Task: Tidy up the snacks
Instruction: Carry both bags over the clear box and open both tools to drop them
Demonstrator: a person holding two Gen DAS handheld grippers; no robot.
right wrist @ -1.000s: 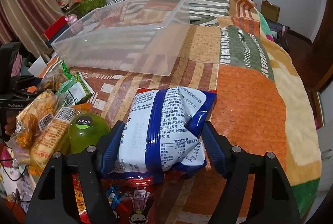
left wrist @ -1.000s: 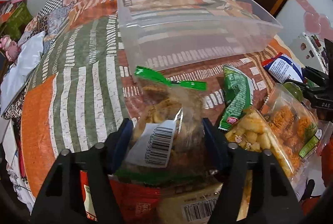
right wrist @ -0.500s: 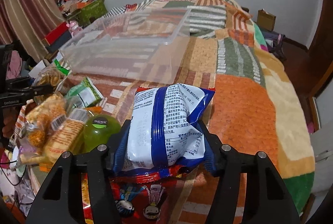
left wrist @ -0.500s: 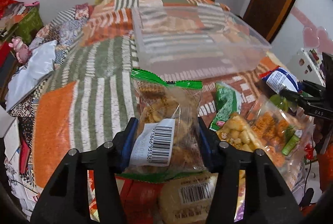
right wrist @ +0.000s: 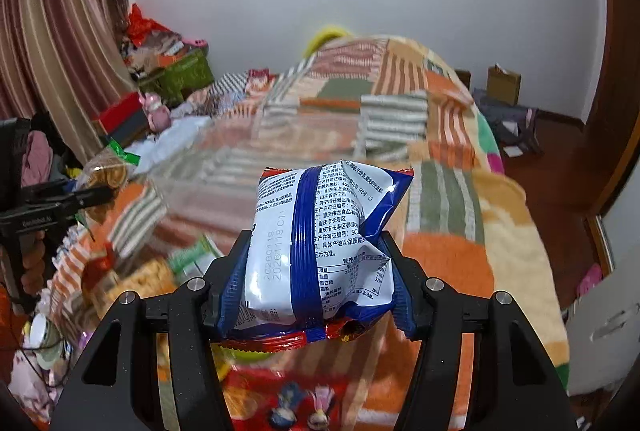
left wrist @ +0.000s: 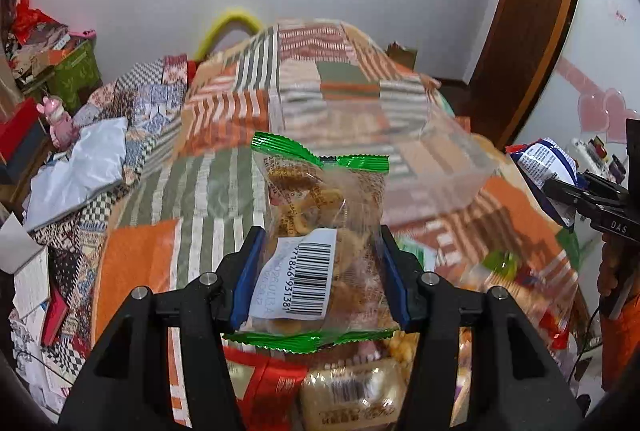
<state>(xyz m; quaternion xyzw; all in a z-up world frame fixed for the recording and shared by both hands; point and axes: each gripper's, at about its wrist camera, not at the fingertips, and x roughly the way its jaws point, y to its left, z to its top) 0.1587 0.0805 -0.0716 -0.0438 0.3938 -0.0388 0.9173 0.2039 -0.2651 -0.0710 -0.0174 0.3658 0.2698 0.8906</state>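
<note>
My left gripper (left wrist: 320,237) is shut on a clear snack bag (left wrist: 316,191) with green crimped ends and a barcode label, held above the snack pile (left wrist: 352,391). My right gripper (right wrist: 316,241) is shut on a white and blue snack bag (right wrist: 332,199), also lifted off the bed. A clear plastic bin (left wrist: 400,135) stands empty on the patchwork blanket beyond both bags; it is blurred in the right wrist view (right wrist: 240,167). Each gripper shows at the edge of the other's view: the right gripper (left wrist: 580,195) and the left gripper (right wrist: 80,197).
Several loose snack packets (right wrist: 140,279) lie on the near end of the bed between the two grippers. The patchwork blanket (left wrist: 140,263) covers the bed. Boxes and clutter (right wrist: 168,71) stand along the left side. A wooden door frame (left wrist: 528,31) is on the right.
Both grippers' jaws narrowed onto their bags, then both rose with the bags off the pile. The views tilted up, so the bin and the wall now show higher and farther.
</note>
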